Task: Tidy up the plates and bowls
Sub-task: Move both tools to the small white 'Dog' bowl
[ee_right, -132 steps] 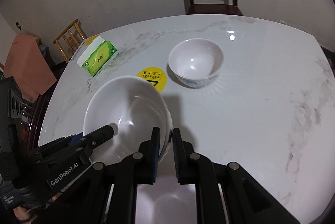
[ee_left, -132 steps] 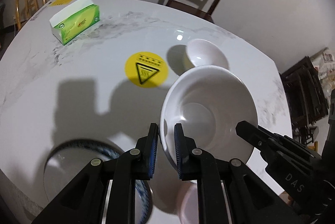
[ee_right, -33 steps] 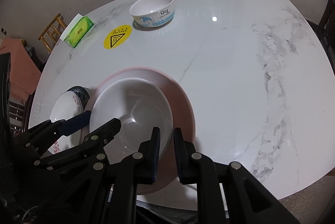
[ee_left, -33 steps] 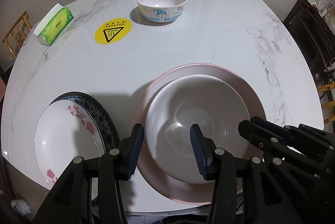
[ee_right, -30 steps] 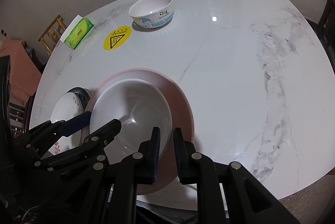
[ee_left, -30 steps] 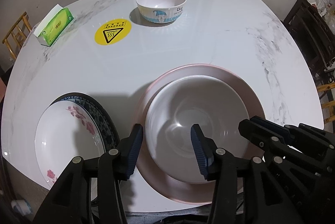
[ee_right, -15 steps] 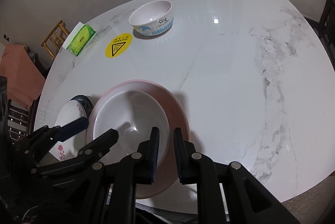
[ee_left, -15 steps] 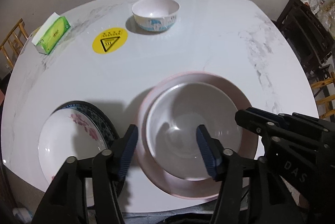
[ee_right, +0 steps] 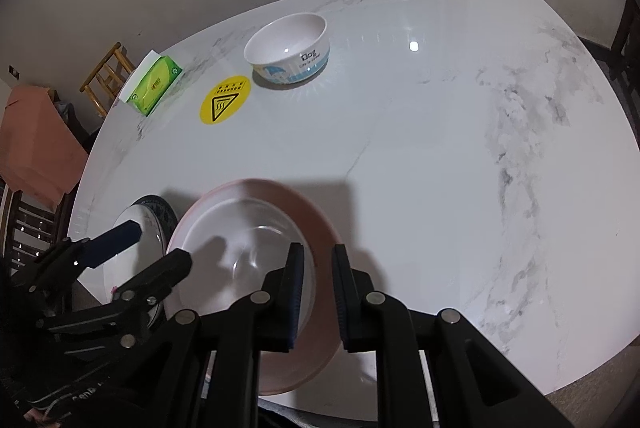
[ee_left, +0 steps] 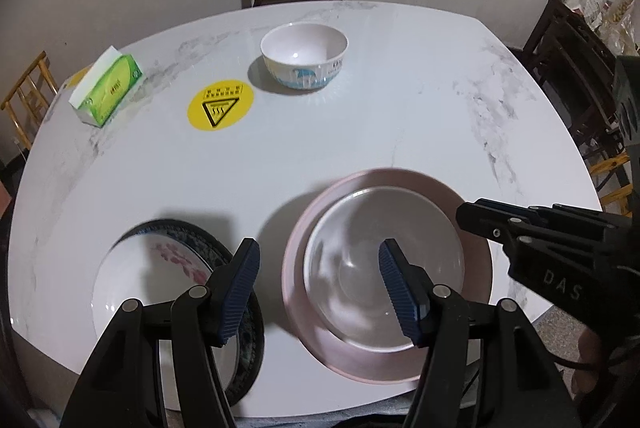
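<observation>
My left hand-held gripper hangs released above the white bowl, which sits inside the pink plate at the near edge of the bench. My right hand-held gripper is clenched, empty, over the bowl's right rim. The floral plate lies just left; the small printed bowl stands at the far side.
</observation>
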### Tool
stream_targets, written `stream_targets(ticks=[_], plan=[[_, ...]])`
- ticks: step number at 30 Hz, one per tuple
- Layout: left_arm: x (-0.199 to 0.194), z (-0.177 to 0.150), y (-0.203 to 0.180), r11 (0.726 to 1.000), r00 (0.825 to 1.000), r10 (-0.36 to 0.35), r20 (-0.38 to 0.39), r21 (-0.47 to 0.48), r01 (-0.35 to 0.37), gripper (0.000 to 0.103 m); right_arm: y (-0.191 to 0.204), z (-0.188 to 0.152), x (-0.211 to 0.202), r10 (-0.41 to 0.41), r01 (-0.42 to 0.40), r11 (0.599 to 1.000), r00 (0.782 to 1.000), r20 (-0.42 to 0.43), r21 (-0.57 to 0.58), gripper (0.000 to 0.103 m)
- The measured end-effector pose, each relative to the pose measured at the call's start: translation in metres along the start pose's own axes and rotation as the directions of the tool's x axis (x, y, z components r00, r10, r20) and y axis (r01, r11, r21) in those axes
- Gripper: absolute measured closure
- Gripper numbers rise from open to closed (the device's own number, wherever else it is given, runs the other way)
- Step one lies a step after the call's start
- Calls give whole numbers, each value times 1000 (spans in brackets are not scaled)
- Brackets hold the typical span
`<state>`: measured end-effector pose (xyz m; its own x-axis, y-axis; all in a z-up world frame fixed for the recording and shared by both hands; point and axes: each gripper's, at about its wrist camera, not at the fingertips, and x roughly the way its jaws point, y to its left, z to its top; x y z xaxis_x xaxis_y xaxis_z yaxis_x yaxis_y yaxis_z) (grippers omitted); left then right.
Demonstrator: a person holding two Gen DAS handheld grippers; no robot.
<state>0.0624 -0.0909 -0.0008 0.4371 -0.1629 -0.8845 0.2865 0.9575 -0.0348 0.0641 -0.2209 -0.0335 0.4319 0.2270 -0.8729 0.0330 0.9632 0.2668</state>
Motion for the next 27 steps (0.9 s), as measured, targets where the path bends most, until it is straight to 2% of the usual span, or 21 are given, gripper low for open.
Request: stream_targets(ticks=[10, 12, 13, 27], plan=[[4, 16, 15, 999, 998, 42, 53, -4, -42, 42, -14, 29, 0, -14, 15, 999, 999, 40, -33, 88], [8, 20, 18, 996, 993, 91, 76, 4, -92, 41, -19, 34, 3, -15, 17, 999, 999, 37, -35, 88], [11, 21, 20, 994, 991, 110, 75, 1, -110, 41, -19, 36, 5, -14, 15, 999, 999, 36, -39, 88], [55, 60, 51, 988, 989, 147, 23, -51, -146, 40, -32, 90, 31, -9, 12, 997, 999, 34, -78, 88]])
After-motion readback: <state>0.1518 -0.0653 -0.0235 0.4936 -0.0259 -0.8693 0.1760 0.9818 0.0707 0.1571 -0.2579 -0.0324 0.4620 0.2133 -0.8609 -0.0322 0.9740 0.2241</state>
